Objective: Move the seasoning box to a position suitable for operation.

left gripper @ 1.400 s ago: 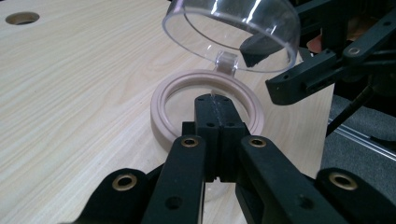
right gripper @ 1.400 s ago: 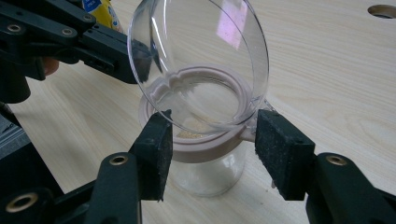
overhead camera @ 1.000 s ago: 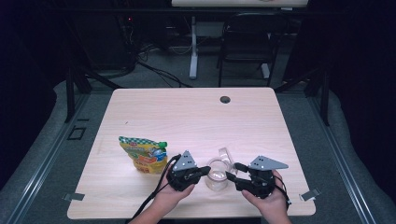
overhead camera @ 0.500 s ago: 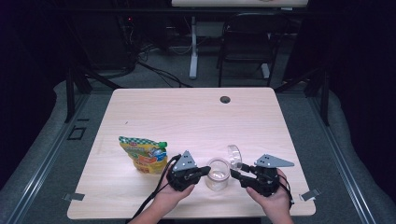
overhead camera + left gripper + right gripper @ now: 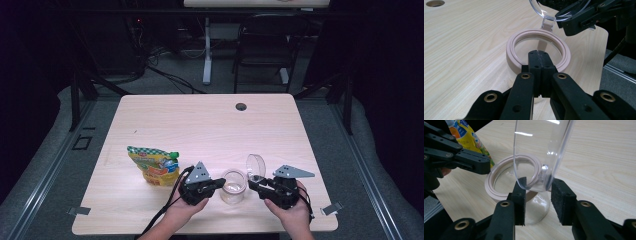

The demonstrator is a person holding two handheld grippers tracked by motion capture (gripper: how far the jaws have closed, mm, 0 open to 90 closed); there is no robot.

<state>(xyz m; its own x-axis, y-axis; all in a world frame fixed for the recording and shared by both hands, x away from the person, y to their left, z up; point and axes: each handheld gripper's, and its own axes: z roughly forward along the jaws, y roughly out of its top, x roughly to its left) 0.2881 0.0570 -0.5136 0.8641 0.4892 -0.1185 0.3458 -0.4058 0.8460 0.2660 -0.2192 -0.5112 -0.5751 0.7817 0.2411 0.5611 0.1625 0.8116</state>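
Note:
A clear jar [image 5: 233, 186] with a beige rim [image 5: 510, 50] stands near the table's front edge. Its clear hinged lid [image 5: 255, 166] stands open and upright at the right side. My left gripper [image 5: 220, 184] is shut with nothing between its jaws, and its tip [image 5: 539, 53] lies over the jar's near rim. My right gripper [image 5: 539, 185] has just been closing its jaws around the lid's lower edge [image 5: 541, 150]. The lid sits between the pads, close to the left pad [image 5: 520, 191], with no firm squeeze visible.
A yellow and green snack pouch [image 5: 152, 167] stands left of the left gripper. A round cable hole [image 5: 241, 106] marks the table's far side. Bare wood stretches behind the jar. The table's front edge [image 5: 200, 231] lies just below both hands.
The lid has swung a little to the right and more upright. The right gripper's jaws have narrowed around it. The left gripper and the jar have not moved.

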